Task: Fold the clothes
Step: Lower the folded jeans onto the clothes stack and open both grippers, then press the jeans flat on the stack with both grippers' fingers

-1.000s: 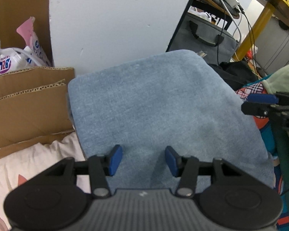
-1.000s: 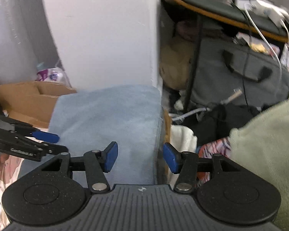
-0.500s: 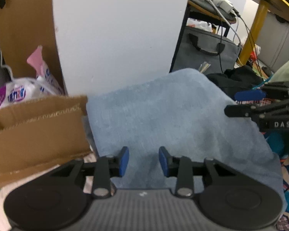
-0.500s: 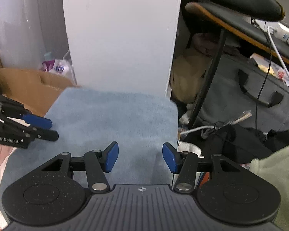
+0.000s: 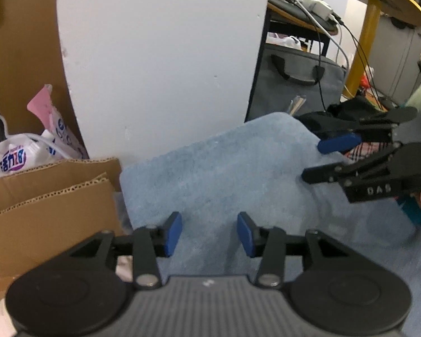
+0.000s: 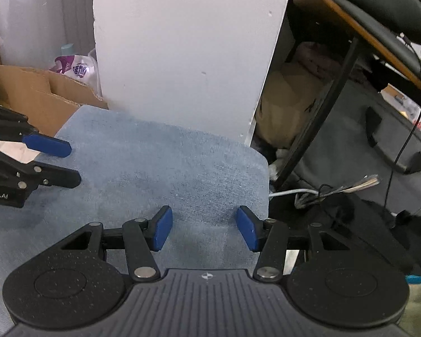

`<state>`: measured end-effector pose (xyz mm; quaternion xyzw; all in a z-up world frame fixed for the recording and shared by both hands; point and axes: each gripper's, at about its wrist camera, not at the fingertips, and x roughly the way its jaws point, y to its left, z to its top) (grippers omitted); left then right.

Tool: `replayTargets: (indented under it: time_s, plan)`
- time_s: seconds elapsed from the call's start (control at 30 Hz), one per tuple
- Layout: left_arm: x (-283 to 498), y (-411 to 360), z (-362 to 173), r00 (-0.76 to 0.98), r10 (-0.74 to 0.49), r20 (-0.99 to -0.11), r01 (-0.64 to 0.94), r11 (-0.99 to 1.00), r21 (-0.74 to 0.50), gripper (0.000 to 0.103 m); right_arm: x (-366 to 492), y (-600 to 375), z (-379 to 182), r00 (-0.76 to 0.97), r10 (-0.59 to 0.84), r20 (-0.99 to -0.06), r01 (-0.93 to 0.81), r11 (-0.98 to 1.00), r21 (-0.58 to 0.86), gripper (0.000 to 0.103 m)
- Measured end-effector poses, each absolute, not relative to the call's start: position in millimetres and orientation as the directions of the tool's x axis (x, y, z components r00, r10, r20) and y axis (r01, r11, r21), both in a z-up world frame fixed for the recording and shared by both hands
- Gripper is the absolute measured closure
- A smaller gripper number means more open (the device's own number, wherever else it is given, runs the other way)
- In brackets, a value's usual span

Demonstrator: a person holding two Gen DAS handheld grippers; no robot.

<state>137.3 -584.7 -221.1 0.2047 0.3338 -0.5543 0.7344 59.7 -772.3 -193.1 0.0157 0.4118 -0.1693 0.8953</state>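
Left wrist view: the left gripper (image 5: pixel 209 233) is hovering with its blue-padded jaws spread apart and empty over the folded light-blue fleecy cloth (image 5: pixel 238 177), which is lying flat against the foot of a white pillar (image 5: pixel 160 56). Coming in from the right, the right gripper (image 5: pixel 321 158) is also standing released, gripping nothing, over the cloth's far right corner. A brown corrugated cardboard box (image 5: pixel 50 205) is sitting just beside the cloth's left edge, and a grey fabric bag (image 6: pixel 379 151) is resting off to the right.
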Motion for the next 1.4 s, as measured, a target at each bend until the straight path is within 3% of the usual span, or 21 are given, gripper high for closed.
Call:
replayTargets:
  time_s: [0.6,0.73,0.97,1.4]
  plan:
    - [148,-593,-212,0.247,-0.716,-0.653,0.935,0.352,-0.032,0.057,87,-804,-178,0.647,-0.298,-0.702,0.389,0.921,-0.032,0.064]
    - [158,-599,-217,0.244,-0.71,-0.66,0.921,0.383,-0.072,0.057,97,-807,-183,0.632,-0.296,-0.716,0.388,0.921,-0.038,0.064]
    - [146,-596,-218,0.253,-0.674,-0.694,0.928,0.372,-0.023,0.056,95,-809,-196,0.586,-0.292,-0.756,0.422,0.906,-0.023,0.066]
    - [90,-556,-215,0.182,-0.696,-0.694,0.967,0.256,-0.003,0.058,22,-771,-187,0.598,-0.265,-0.756,0.435,0.9,0.029,0.065]
